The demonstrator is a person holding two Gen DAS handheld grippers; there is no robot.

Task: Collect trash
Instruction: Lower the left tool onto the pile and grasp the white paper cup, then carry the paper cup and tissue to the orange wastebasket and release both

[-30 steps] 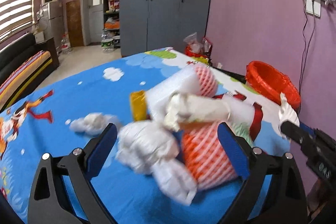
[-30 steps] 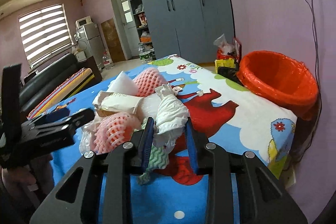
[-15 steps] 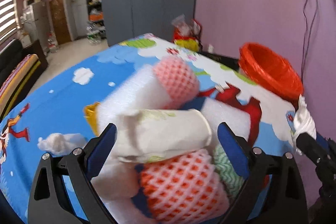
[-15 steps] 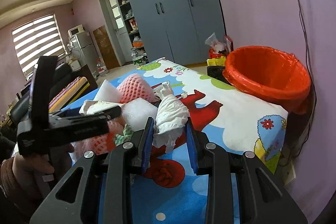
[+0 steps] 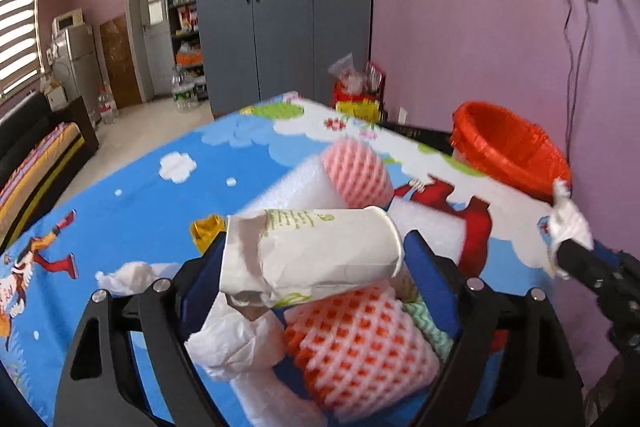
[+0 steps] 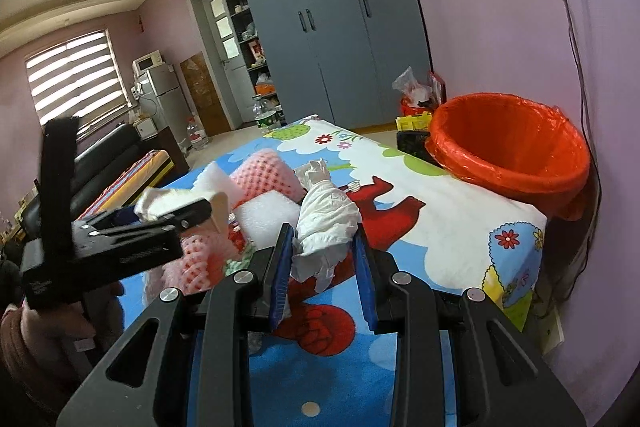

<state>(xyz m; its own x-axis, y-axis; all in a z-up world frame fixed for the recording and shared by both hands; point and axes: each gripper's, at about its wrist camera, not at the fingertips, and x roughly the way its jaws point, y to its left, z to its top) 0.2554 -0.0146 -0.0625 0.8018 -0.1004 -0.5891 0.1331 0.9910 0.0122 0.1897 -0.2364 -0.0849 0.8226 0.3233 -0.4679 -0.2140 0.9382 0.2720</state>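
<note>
A crushed white paper cup [image 5: 316, 255] with green print lies on its side across the top of a heap of trash on the cartoon-printed cloth. Under it sit an orange foam fruit net [image 5: 360, 343], a crumpled white tissue [image 5: 236, 343] and a scrap of green-patterned wrapper [image 5: 430, 323]. Behind are white foam sheets [image 5: 292, 187] and a pink foam net [image 5: 356, 173]. Another crumpled white tissue wad [image 6: 326, 217] stands up off the cloth. An orange-lined bin [image 6: 508, 151] stands at the far corner.
</note>
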